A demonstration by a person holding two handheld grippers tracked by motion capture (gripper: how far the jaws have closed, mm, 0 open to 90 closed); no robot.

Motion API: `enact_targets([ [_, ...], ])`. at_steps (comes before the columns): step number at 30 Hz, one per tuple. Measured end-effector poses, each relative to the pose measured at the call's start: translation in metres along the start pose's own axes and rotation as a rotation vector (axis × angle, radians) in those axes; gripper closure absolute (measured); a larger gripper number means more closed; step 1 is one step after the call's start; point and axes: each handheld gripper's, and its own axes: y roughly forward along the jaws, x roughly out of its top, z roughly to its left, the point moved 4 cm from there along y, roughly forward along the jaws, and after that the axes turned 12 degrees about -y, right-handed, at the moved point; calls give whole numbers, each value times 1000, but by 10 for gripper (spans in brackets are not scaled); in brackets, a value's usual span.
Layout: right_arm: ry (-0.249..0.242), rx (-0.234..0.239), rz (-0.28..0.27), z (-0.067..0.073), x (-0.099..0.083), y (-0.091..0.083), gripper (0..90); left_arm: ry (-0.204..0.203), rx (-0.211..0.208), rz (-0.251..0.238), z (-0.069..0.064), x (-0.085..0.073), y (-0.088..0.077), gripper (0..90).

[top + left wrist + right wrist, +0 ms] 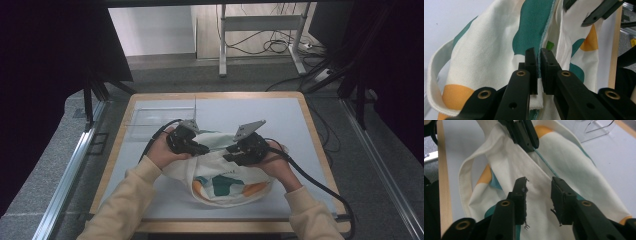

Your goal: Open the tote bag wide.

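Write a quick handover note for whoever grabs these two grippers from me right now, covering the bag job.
Left gripper: shut on the edge of the tote bag, fingers pinching the fabric at the teal-stitched rim.
Right gripper: open, fingers on either side of a stretch of white fabric, not pressing it.
Tote bag: cream with teal and orange patches, lies crumpled on the table between both hands; one handle loops out to the side.
Done: one side of the rim is gripped.
Left: probably close the right gripper on the fabric, then carry on handling the bag.

Grey carpet floor (165, 75), desk frame (260, 25), cables (272, 45)
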Motion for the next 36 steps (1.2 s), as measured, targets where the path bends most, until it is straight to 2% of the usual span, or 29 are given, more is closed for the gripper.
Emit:
enact_targets([
  [2,-2,15,17,1,-2,3,696,2,3,1,0,0,0,854],
  [5,-13,-3,9,1,-1,3,668,4,4,1,-1,0,0,853],
  [9,-9,-55,-27,-5,2,-8,597,4,4,2,-1,-1,0,853],
  [12,-7,-116,-6,-11,-2,-12,586,3,5,2,-2,-1,-1,853],
  [17,9,-53,5,-8,-8,-8,610,3,6,9,-3,-1,0,852],
  [21,1,-44,7,-7,-8,-9,620,2,5,9,-3,-1,0,852],
  [25,-10,-64,-19,-8,-6,-13,587,1,9,7,-3,-1,0,853],
  [32,-14,-26,-7,-4,-7,-11,597,-2,11,8,-3,-1,0,853],
  [36,-14,-8,1,-3,-7,-10,638,-4,11,9,-3,-1,0,853],
])
